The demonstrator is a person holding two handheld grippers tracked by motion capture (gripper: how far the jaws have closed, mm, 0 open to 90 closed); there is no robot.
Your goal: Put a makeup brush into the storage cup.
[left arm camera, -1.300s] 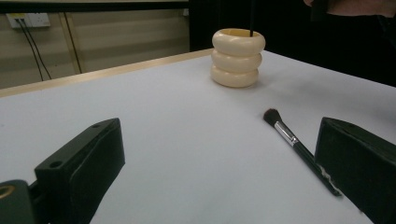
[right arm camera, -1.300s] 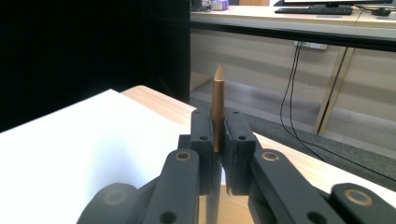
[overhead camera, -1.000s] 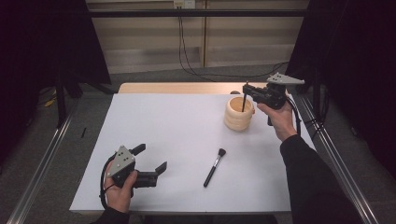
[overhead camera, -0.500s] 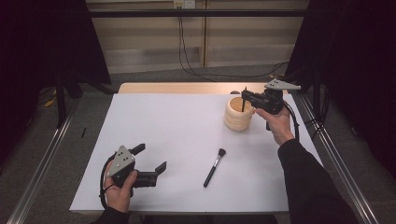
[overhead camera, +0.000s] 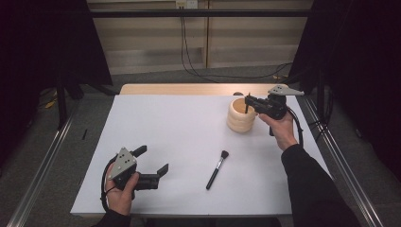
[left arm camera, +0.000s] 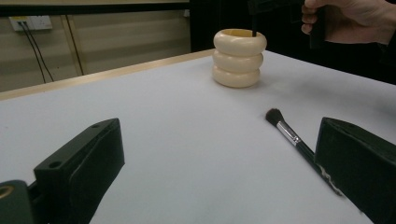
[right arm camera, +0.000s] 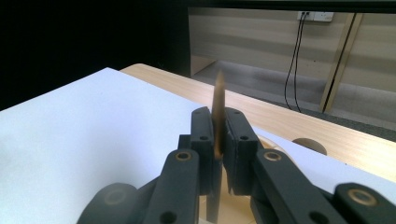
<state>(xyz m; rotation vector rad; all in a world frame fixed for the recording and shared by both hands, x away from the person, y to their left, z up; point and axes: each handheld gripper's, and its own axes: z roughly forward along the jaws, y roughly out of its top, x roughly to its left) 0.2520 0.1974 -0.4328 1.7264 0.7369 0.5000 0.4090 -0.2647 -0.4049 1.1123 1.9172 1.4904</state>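
Clamping a thin brush (right arm camera: 218,109) upright, the right gripper (overhead camera: 249,100) holds its lower end inside the cream ribbed holder (overhead camera: 241,116).

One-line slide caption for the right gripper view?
Right claw shut on a thin brown-tipped brush, above the cream ringed holder.

The cream, three-ringed holder (left arm camera: 239,57) looks like smooth plastic or glazed ceramic with a soft sheen; which of the two cannot be told. The loose make-up brush (left arm camera: 290,136) has a glossy black handle, a shiny metal ferrule and dark, fluffy bristles. The white table cover (overhead camera: 179,137) is matt and smooth; behind it runs a pale wooden edge (overhead camera: 189,89). Both grippers' jaws are matt black plastic.
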